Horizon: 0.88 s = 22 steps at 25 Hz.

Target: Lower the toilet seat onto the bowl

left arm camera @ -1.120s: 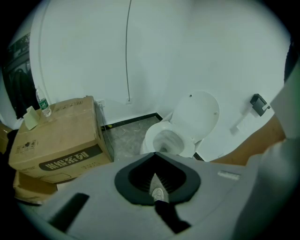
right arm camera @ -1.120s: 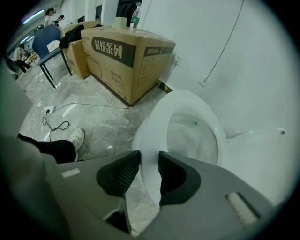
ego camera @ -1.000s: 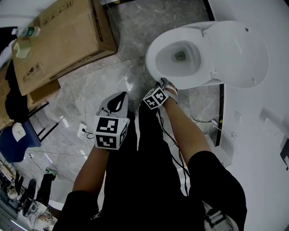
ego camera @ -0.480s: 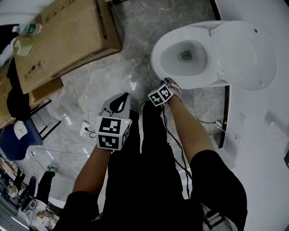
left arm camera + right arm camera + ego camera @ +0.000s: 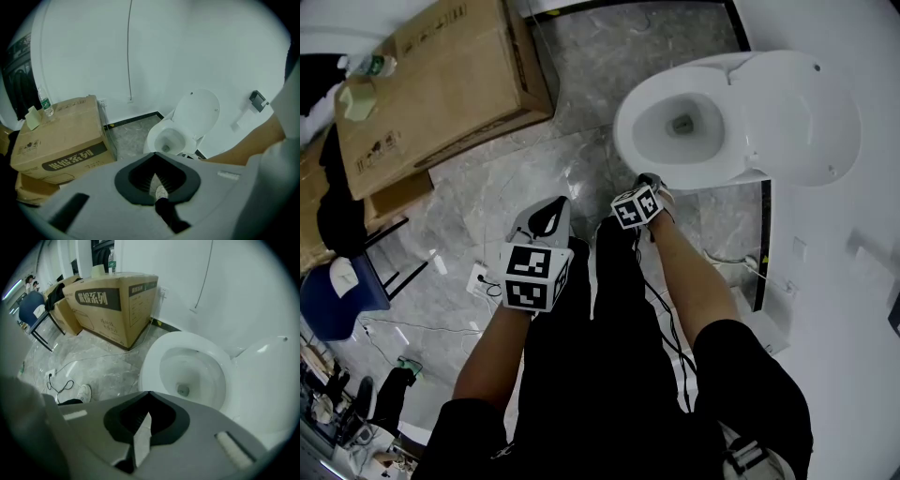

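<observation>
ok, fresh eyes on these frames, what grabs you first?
The white toilet at the head view's upper right, its seat raised off the bowl. Next is the big cardboard box at upper left. Just below the bowl's rim in that view is the right hand-held gripper, whose jaws have just closed with nothing between them.

Brightness: head view bright and even; left gripper view dimmer, grey-blue.
Overexposure: toilet bowl point(image 5: 630, 141) and wall point(image 5: 834, 300) near white, with little detail.
Glare: pale sheen on the marble floor point(image 5: 534, 164).
Shadows: soft-edged beside the cardboard box point(image 5: 441, 84).
Distortion: gripper views fisheye, with black rounded corners.
Focus: left gripper point(image 5: 153, 154) and right gripper point(image 5: 149, 393) bodies soft near the lens.
</observation>
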Motion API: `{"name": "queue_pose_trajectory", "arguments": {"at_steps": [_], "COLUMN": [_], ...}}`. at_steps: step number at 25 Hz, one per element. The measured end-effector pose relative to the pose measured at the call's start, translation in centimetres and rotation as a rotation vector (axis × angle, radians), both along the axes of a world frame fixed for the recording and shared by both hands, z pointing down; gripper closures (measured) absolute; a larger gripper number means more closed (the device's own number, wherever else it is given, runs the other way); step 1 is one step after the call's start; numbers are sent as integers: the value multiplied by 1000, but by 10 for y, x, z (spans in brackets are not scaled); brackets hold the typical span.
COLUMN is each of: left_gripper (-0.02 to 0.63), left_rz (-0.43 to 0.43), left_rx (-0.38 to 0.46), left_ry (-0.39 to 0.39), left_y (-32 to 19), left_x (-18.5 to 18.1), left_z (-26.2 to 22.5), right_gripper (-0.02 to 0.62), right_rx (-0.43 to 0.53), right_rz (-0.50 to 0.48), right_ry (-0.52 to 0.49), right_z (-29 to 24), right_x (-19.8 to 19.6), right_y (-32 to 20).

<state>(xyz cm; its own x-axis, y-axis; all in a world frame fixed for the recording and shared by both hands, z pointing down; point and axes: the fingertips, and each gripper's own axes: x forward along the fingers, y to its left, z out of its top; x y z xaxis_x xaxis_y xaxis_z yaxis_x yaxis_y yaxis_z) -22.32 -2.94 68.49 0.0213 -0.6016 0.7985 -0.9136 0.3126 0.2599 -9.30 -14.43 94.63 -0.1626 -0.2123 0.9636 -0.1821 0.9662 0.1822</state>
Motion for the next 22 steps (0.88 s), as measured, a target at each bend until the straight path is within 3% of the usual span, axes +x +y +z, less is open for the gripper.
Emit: {"name": "queue_pose_trajectory", "arguments": {"at_steps": [5, 12, 22], "left_gripper": [597, 597, 597], "left_rz": [6, 17, 108], "left_rx": [57, 155, 314], "left_ry": [-7, -31, -78], "left_y": [-3, -15, -48], "left_x": [-2, -2, 20], "left_z": [-30, -96, -197], "right_gripper": [588, 588, 588], "right_rx": [23, 86, 227], "right_rz": [162, 259, 408], "right_ry": [-109, -330, -775], "right_z": [-65, -195, -418], "right_x": [1, -6, -25], "right_y": [-1, 14, -18]}}
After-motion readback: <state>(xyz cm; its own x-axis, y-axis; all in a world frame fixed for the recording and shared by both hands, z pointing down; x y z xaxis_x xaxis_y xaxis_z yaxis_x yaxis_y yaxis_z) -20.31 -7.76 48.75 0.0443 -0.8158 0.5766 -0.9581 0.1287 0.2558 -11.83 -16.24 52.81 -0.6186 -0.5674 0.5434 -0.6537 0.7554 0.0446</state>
